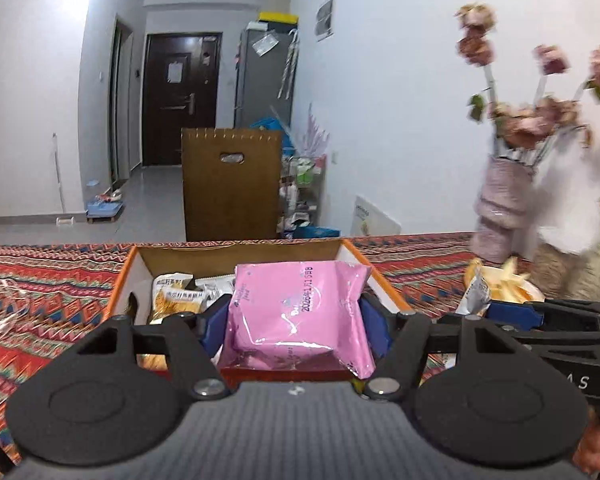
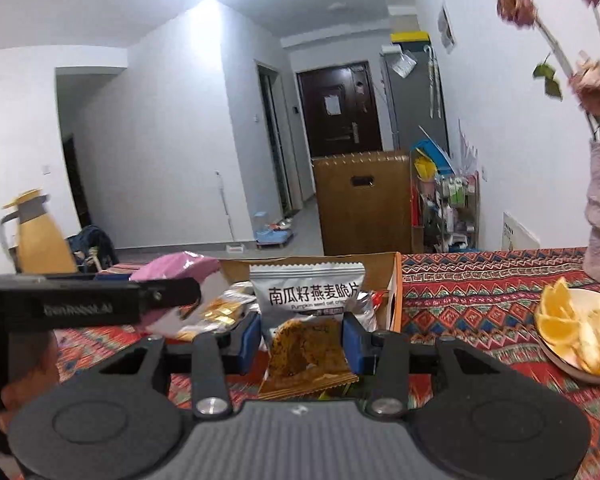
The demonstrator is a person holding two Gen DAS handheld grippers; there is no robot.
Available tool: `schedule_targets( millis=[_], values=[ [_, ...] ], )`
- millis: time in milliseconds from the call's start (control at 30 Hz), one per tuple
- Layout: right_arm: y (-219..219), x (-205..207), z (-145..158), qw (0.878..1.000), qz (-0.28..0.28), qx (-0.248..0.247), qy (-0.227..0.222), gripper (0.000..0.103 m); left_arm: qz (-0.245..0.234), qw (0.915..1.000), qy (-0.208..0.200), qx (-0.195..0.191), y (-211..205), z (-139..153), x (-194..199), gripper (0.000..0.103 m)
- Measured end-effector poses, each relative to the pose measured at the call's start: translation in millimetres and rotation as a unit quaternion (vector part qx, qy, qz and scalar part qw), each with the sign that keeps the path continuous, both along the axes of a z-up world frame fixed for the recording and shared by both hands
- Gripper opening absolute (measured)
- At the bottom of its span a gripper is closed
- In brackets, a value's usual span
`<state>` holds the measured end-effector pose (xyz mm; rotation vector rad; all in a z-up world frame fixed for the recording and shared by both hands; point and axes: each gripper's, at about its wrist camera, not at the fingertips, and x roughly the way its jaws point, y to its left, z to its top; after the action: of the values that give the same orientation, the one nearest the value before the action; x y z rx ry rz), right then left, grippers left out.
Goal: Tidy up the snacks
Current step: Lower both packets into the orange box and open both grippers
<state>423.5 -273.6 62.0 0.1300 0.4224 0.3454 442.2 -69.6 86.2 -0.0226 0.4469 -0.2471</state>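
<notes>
My left claw (image 1: 296,320) pinches the pink pack (image 1: 298,316) over the box (image 1: 380,280) at the tabletop's (image 1: 40,300) far side, my right claw (image 2: 302,338) the grey pack (image 2: 306,312) by its thin edges, so either could slip out short of the box.

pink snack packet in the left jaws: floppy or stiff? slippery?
The pink packet looks like thin glossy film, so probably slippery against the pads. It is puffed and creased where the left gripper squeezes it, so likely soft and light, apt to deform rather than resist. Its loose bottom edge hangs near the box rim and may catch there.
</notes>
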Motion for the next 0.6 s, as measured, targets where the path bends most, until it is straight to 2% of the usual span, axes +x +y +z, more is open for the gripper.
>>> schedule_targets(
  millis=[167, 267, 367, 467, 600],
  values=[
    [5.0, 68.5, -26.1, 0.999, -0.019, -0.008, 0.024, 0.042, 0.02, 0.999, 0.038, -0.01, -11.3, -26.4, 63.9, 0.068],
    [3.3, 95.1, -45.5, 0.998, -0.038, -0.002, 0.041, 0.042, 0.024, 0.9983, 0.053, 0.001, -17.0, -42.8, 87.9, 0.068],
    [4.3, 111.1, -60.8, 0.998, -0.045, -0.009, 0.053, 0.042, 0.031, 0.9973, 0.066, -0.003, -18.2, -57.0, 103.4, 0.068],
    [5.5, 121.3, -70.1, 0.997, -0.052, -0.006, 0.055, 0.042, 0.036, 0.9956, 0.081, -0.028, -14.5, -69.0, 110.7, 0.068],
    [15.1, 122.2, -77.3, 0.997, -0.054, -0.044, 0.042, 0.041, 0.043, 0.9933, 0.104, -0.024, -13.0, -82.2, 114.8, 0.071]
  ],
)
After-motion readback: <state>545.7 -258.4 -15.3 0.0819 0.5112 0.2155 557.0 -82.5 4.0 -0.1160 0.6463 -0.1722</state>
